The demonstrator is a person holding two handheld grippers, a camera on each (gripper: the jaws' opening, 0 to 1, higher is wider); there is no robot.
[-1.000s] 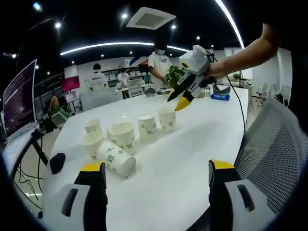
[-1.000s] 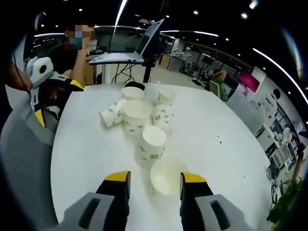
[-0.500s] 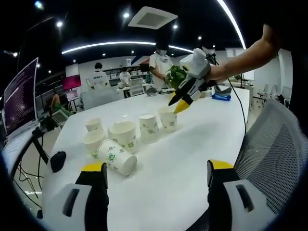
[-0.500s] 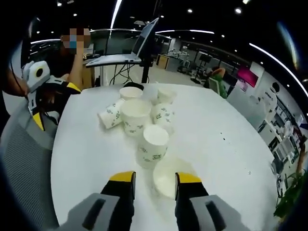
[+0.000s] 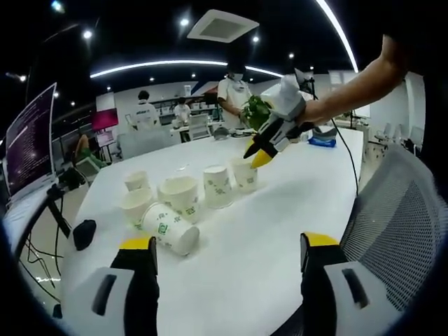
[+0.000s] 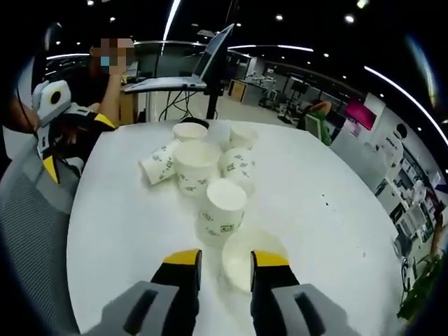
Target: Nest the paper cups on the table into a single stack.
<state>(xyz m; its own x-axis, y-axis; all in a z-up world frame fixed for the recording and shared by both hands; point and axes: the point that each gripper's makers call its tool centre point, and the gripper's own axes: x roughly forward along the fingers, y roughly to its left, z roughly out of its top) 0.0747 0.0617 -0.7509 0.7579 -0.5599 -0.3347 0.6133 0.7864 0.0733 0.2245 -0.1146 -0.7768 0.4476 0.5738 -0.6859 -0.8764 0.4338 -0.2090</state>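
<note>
Right claw (image 6: 218, 260) hovers over the nearest upright paper cup (image 6: 246, 259), its jaws narrowed around the rim without clearly pinching it. Left claw (image 5: 222, 252) waits wide open, short of the toppled cup (image 5: 168, 228). Thin paper walls will probably crush easily, so pinch lightly at the stiffer rim. Green logos, unreadable; cups cluster mid-surface (image 6: 329, 182).

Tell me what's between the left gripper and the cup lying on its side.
Nothing: in the left gripper view, bare white table separates the left gripper from the tipped cup.
</note>
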